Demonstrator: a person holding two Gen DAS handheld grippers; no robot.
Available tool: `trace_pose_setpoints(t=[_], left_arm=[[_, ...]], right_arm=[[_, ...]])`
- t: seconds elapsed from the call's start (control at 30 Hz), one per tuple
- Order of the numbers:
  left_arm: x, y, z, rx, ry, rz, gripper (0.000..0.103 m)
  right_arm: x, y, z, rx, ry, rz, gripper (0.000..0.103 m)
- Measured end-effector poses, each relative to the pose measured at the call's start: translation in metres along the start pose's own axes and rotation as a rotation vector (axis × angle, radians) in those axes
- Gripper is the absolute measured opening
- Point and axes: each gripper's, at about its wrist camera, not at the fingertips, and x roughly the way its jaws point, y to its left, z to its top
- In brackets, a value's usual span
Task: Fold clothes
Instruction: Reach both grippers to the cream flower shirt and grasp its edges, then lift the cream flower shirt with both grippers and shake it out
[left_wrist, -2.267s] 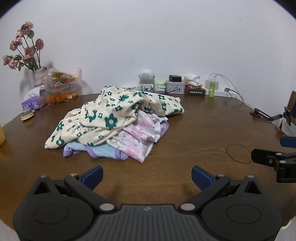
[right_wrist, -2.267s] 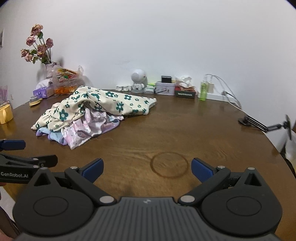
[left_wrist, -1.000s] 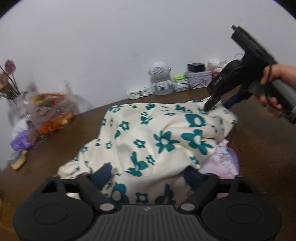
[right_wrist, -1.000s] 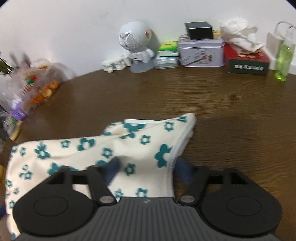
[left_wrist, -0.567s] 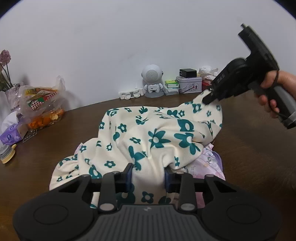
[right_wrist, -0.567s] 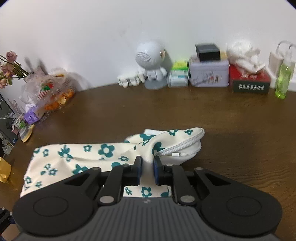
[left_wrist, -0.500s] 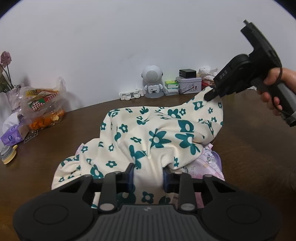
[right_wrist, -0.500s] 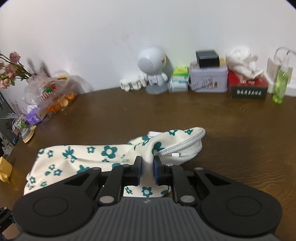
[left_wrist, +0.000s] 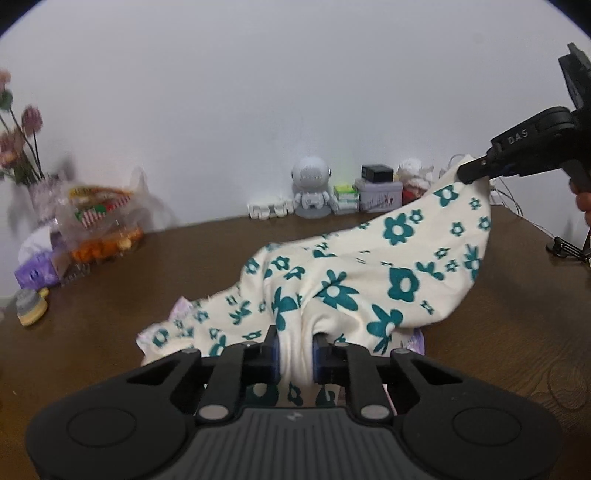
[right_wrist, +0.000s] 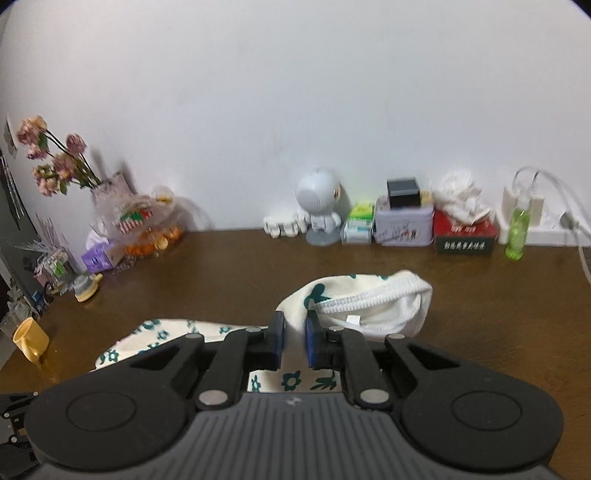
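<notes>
A cream garment with teal flowers (left_wrist: 369, 280) hangs stretched between both grippers above the brown table (left_wrist: 147, 288). My left gripper (left_wrist: 295, 350) pinches a bunched fold at its near edge; its jaws are still closing on the cloth. My right gripper (left_wrist: 469, 173), held by a hand, lifts the far corner high at the upper right. In the right wrist view the right gripper (right_wrist: 294, 339) is shut on the garment's ribbed hem (right_wrist: 369, 299). Pink and lilac clothes (left_wrist: 417, 338) peek out beneath the garment.
Along the wall stand a vase of flowers (right_wrist: 59, 166), a snack bag (left_wrist: 99, 221), a purple tissue pack (left_wrist: 35, 271), a white robot figure (left_wrist: 310, 188), tins and boxes (right_wrist: 404, 221) and a green bottle (right_wrist: 517, 229). A yellow cup (right_wrist: 29, 341) sits at the left, and cables and a black stand (left_wrist: 569, 247) at the right.
Both grippers have closed on the flowered garment. The right one has risen up and to the right with its corner, stretching the cloth; the left one has lifted a little.
</notes>
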Motion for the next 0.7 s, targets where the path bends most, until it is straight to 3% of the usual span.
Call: trace_pose_setpoints(t=[0.2, 0.43, 0.57, 0.7], left_arm=[[-0.034, -0.014, 0.019, 0.043, -0.098, -0.005, 0.014], [-0.067, -0.058, 0.029, 0.105, -0.154, -0.103, 0.014], [-0.074, -0.097, 0.002, 0.165, -0.104, -0.254, 0.014], [-0.062, -0.132, -0.035, 0.225, 0.031, -0.363, 0.014]], right_arm=[[-0.056, 0.005, 0.006, -0.006, -0.089, -0.03, 0.011], [-0.136, -0.004, 0.001, -0.015, -0.193, -0.098, 0.011], [-0.17, -0.019, -0.028, -0.055, -0.165, -0.169, 0.011], [-0.177, -0.043, -0.086, -0.081, -0.012, -0.236, 0.011]])
